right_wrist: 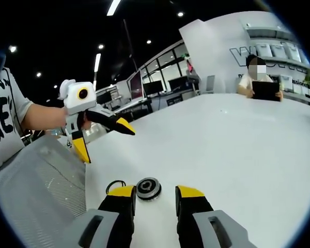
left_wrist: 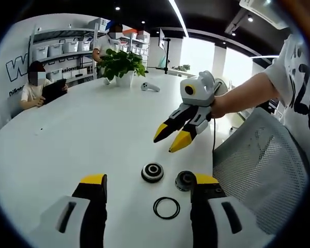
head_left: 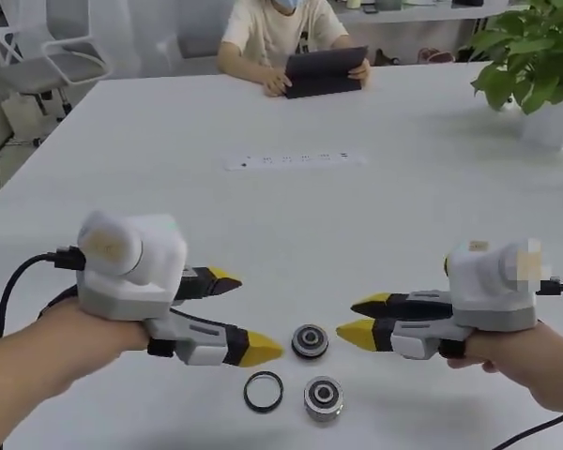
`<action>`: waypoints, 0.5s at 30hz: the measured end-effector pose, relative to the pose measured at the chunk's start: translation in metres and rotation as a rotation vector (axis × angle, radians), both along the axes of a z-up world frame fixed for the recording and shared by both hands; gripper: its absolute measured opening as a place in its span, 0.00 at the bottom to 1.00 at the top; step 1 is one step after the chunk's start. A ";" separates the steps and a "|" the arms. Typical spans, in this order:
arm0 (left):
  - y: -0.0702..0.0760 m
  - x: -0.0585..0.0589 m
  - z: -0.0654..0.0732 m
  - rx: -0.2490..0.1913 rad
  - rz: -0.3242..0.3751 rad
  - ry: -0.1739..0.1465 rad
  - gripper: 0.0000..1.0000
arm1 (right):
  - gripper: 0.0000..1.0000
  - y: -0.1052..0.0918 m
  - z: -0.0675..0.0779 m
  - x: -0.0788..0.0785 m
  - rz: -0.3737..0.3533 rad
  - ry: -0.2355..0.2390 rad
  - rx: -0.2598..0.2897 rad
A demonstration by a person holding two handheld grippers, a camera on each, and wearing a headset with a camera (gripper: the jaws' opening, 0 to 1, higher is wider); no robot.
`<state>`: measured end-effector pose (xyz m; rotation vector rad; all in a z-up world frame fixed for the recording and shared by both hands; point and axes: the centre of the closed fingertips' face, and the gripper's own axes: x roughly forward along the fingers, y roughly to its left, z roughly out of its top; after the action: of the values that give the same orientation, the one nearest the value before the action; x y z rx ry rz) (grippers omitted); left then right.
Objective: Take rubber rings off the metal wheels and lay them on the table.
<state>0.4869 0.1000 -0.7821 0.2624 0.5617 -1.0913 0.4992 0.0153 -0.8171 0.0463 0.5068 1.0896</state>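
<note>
The left gripper [head_left: 239,314] hovers with its jaws wide apart, holding nothing; below its tip one loose rubber ring [head_left: 264,391] lies flat on the table [head_left: 263,216], beside the near wheel [head_left: 323,397]; the far wheel [head_left: 310,340], its rim dark so probably still ringed, lies flat between both grippers, equally near each; the right gripper [head_left: 361,317] points at it, its jaws slightly apart and empty.
</note>
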 end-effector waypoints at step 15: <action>-0.014 0.002 -0.019 0.022 -0.022 0.024 0.57 | 0.27 0.004 -0.013 -0.006 0.023 0.008 -0.026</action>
<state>0.4885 0.0864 -0.8013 0.2754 0.5934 -1.1109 0.4927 0.0194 -0.8302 0.0219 0.5294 1.1056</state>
